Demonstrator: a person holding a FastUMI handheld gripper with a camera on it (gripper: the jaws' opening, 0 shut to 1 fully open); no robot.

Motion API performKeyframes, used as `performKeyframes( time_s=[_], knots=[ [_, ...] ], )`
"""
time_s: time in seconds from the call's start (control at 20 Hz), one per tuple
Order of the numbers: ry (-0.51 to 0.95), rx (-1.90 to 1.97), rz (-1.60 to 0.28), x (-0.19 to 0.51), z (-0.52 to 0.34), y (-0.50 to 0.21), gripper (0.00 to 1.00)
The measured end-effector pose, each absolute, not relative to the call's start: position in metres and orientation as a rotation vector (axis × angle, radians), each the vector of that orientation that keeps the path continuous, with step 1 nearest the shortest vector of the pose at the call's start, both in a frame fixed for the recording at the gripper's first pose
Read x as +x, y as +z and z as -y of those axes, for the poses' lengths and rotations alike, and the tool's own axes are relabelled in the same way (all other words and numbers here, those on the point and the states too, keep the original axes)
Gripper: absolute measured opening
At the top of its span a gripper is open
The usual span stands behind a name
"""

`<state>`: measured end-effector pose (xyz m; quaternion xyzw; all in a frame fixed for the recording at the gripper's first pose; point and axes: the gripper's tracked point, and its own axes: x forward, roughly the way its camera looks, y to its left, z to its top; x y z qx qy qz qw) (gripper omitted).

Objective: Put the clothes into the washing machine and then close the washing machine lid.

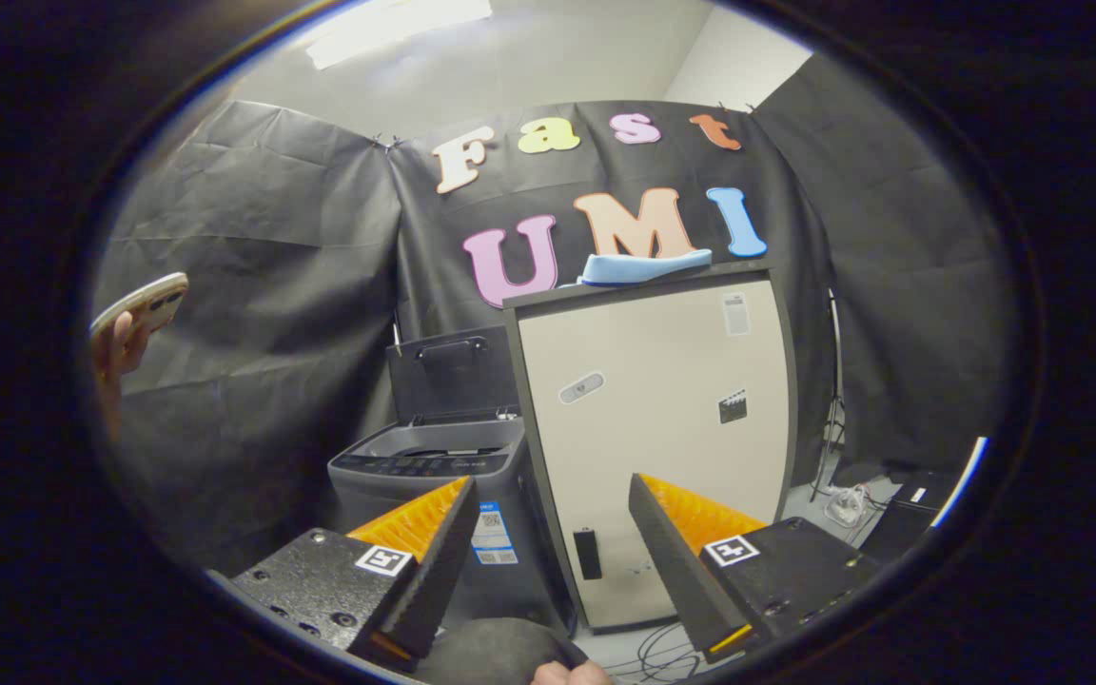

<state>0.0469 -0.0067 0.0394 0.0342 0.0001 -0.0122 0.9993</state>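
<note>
I saw a tall, smooth cream cabinet [657, 419] ahead. Left of it stood the boxy grey washing machine [439, 485], lid [453, 373] raised. Soft folded blue clothes [643, 266] lay atop the cabinet. My gripper [548, 542] fingers were spread, holding nothing.

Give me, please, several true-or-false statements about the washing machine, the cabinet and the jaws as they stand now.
1. The washing machine has its lid raised. True.
2. The gripper is shut on a piece of clothing. False: its jaws stand open with nothing between them.
3. A blue cloth lies on top of the cabinet. True.
4. The washing machine stands on top of the cabinet. False: it stands beside it, on the floor.
5. A hand holds up a phone. True.
</note>
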Motion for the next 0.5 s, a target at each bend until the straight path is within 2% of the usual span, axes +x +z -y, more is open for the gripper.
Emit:
performKeyframes(
  time_s=[0.5],
  knots=[
    [-0.048, 0.036, -0.014, 0.086, -0.002, 0.07, 0.96]
  ],
)
